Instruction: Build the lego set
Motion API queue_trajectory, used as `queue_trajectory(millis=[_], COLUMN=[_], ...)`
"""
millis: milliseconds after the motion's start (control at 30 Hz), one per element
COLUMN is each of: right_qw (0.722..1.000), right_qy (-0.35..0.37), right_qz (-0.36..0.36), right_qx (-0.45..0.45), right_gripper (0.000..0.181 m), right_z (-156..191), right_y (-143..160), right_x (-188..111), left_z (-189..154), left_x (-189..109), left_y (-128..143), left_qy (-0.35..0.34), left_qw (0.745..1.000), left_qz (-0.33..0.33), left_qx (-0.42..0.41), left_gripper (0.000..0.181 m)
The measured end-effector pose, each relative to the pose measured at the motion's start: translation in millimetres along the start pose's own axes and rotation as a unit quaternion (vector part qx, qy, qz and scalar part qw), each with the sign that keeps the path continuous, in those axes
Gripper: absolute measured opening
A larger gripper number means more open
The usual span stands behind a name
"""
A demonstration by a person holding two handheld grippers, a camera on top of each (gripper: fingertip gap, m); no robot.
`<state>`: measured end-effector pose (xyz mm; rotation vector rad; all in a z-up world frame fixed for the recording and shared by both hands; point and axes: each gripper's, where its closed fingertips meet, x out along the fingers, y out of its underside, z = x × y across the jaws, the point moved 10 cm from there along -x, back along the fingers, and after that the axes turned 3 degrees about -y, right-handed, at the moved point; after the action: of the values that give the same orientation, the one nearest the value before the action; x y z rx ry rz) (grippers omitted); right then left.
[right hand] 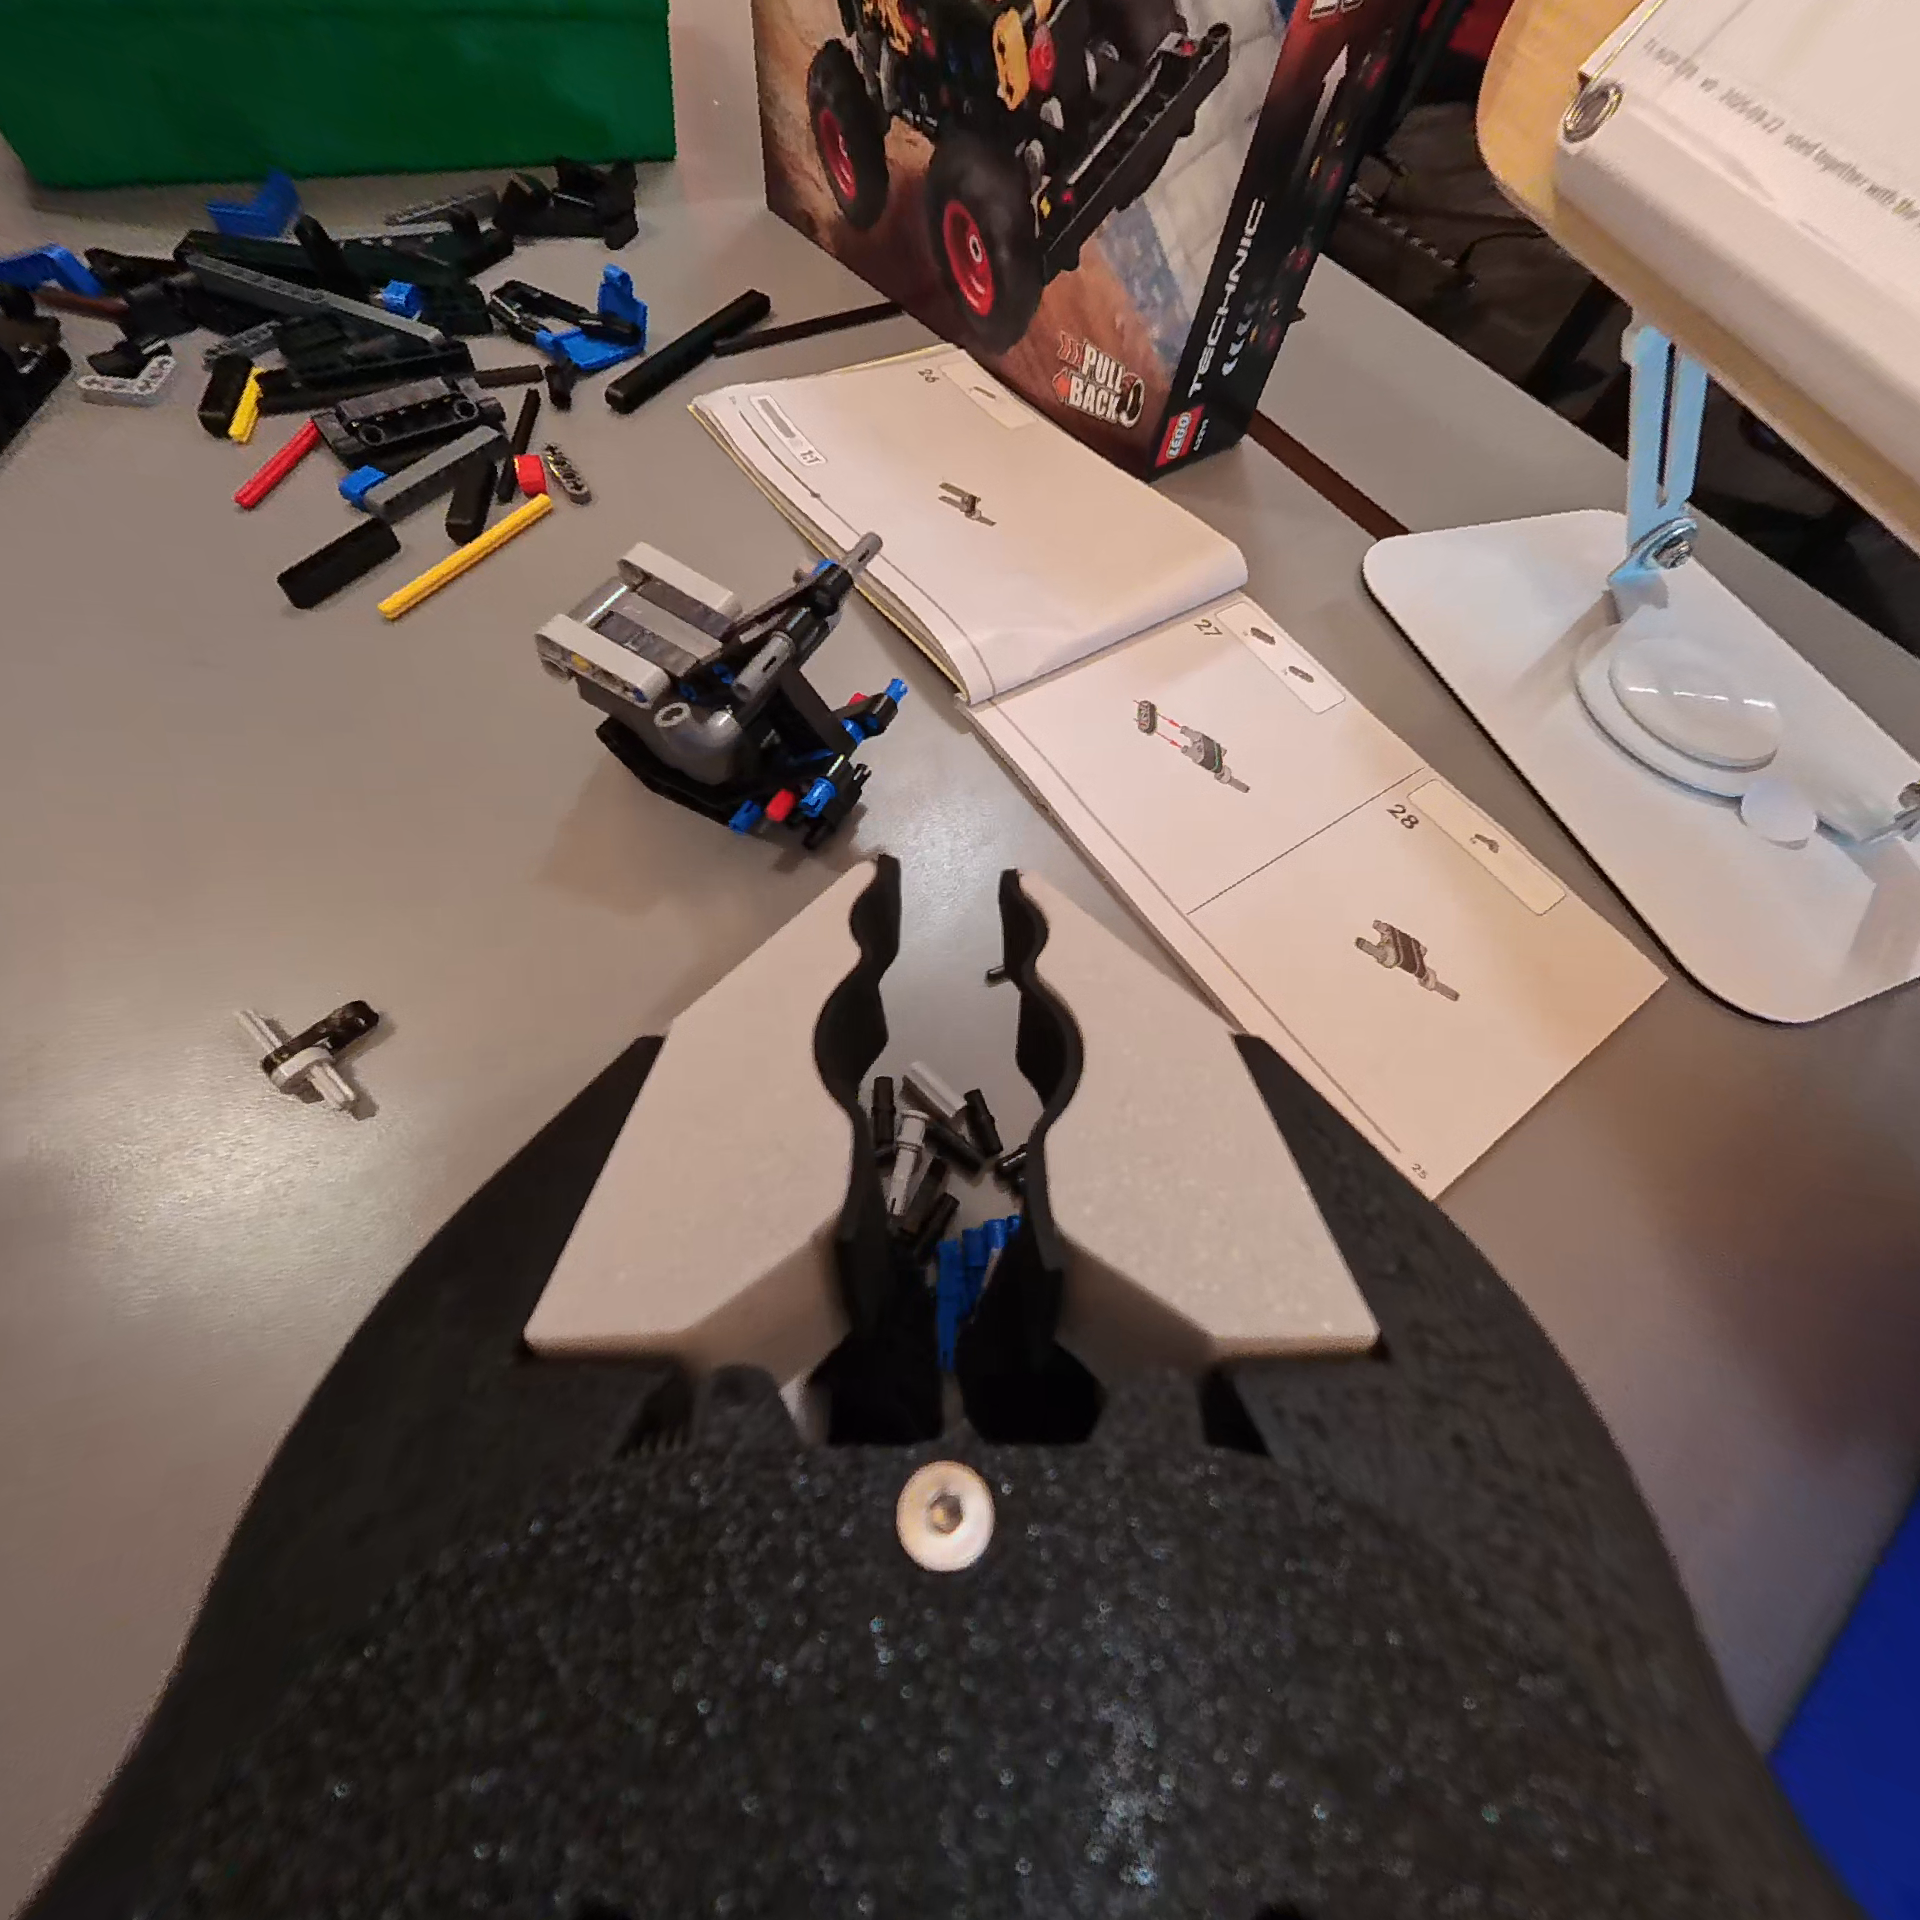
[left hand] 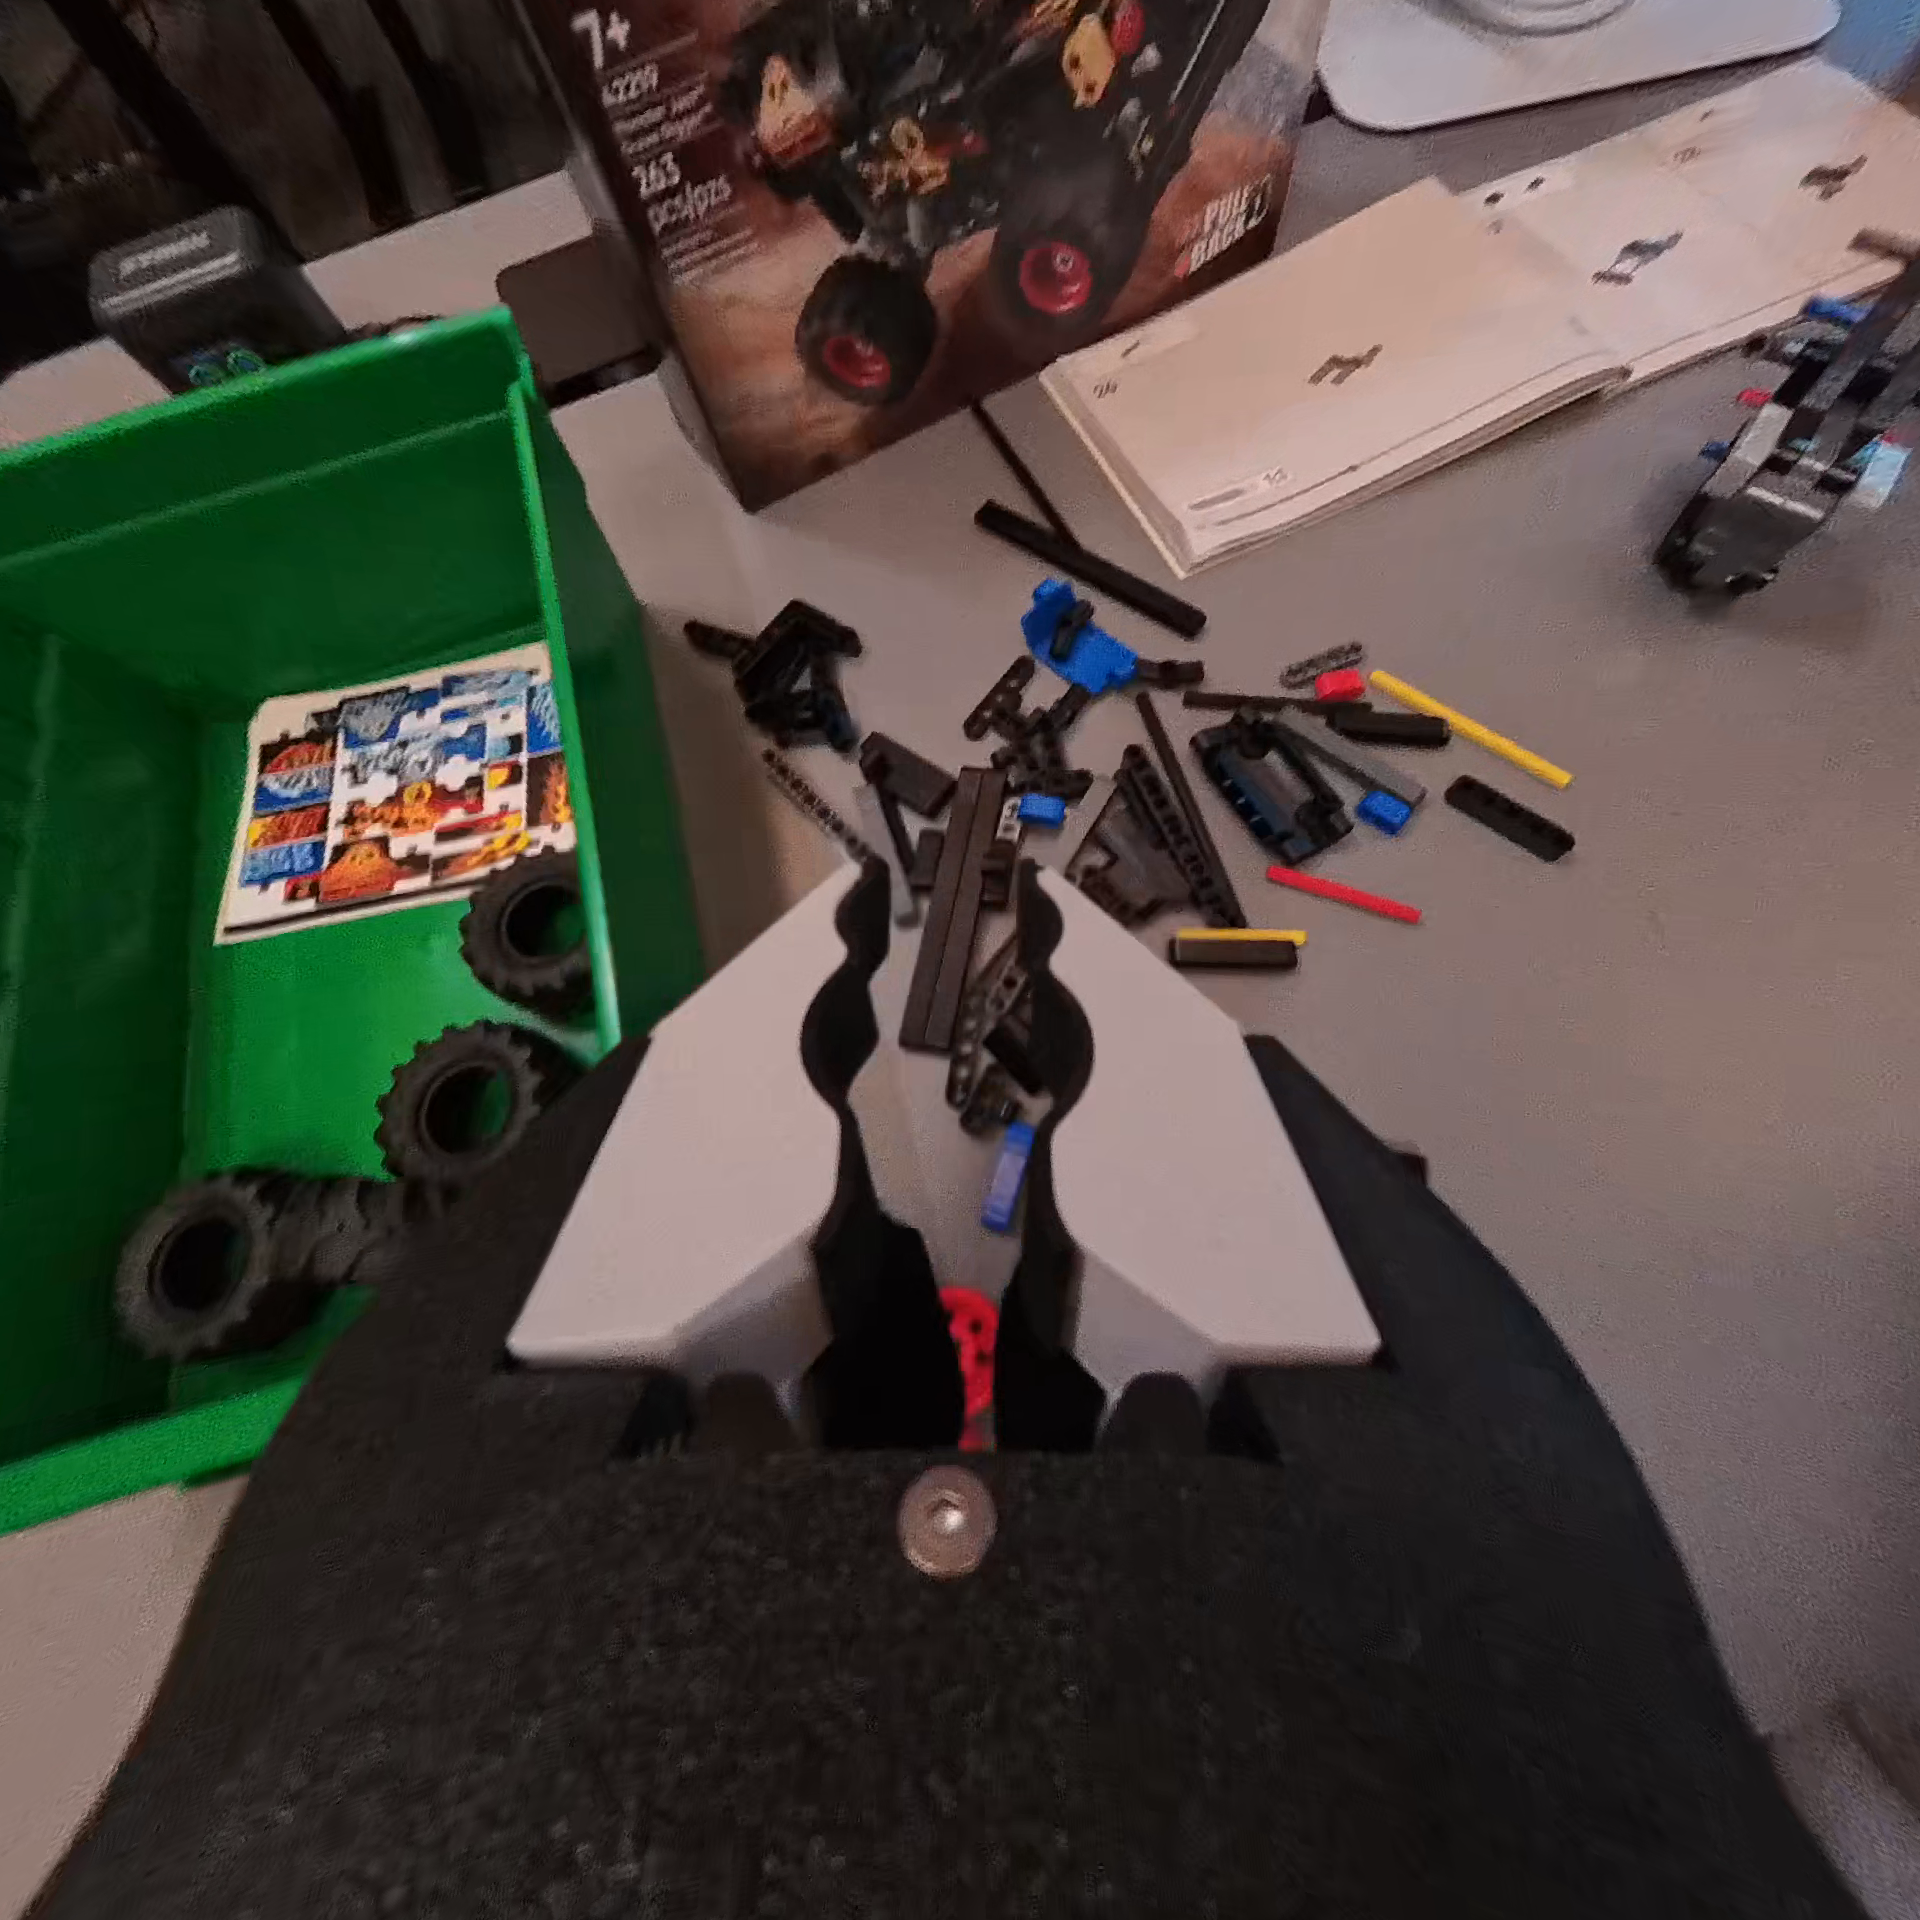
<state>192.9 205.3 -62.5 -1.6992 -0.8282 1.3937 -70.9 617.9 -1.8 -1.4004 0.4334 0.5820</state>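
Observation:
In the left wrist view my left gripper (left hand: 954,883) is open and empty. It hovers over a scattered pile of loose Lego parts (left hand: 1122,769), with a long black beam (left hand: 956,904) showing between its fingers. A red gear (left hand: 966,1351) shows below the gap. In the right wrist view my right gripper (right hand: 948,878) is open above a small heap of black, grey and blue pins (right hand: 935,1153). The grey and black partial build (right hand: 717,686) stands just ahead and to its left. It also shows in the left wrist view (left hand: 1787,447). A small axle-and-lever piece (right hand: 312,1049) lies to the left.
A green bin (left hand: 312,520) holds black tyres (left hand: 468,1101) and a sticker sheet (left hand: 405,790). The set's box (right hand: 1039,208) stands at the back. An open instruction booklet (right hand: 1143,727) lies to the right of the build. A white stand base (right hand: 1662,748) is at the far right.

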Motion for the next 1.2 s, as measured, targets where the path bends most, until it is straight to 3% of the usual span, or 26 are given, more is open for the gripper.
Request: queue_trajectory(millis=[233, 467, 700, 833, 1033, 1200], right_qw=[1.0, 1.0, 1.0, 0.997, 0.986, 0.978], right_qy=[-0.002, -0.006, 0.016, 0.063, 0.151, 0.168], right_qz=[0.001, 0.003, -0.005, 0.009, 0.042, 0.072], right_qx=[0.007, 0.014, 0.013, 0.03, 0.057, 0.099], right_gripper=[0.017, 0.016, 0.023, 0.026, 0.021, 0.025], right_z=[-1.2, -3.0, -3.0, -5.1, 16.1, 36.2], right_y=[0.7, 2.7, -8.5, -10.2, 23.8, 57.1], right_x=[1.3, 2.4, -10.0, -41.7, -96.3, -123.1], left_z=[2.7, -12.5, -53.1, -86.2, -124.6, -143.0], left_x=[-35.0, -47.5, -19.2, 3.9, 24.8, 37.1], left_y=[38.0, 50.9, 49.5, 43.6, 33.4, 15.6], left_qy=[-0.033, 0.0, 0.094, 0.183, 0.222, 0.257], left_qw=[0.998, 1.0, 0.995, 0.979, 0.968, 0.957], left_qz=[0.033, 0.01, -0.032, -0.085, -0.118, -0.131], left_qx=[-0.029, -0.027, -0.01, -0.028, 0.019, 0.035], left_gripper=[0.024, 0.024, 0.024, 0.024, 0.023, 0.022])
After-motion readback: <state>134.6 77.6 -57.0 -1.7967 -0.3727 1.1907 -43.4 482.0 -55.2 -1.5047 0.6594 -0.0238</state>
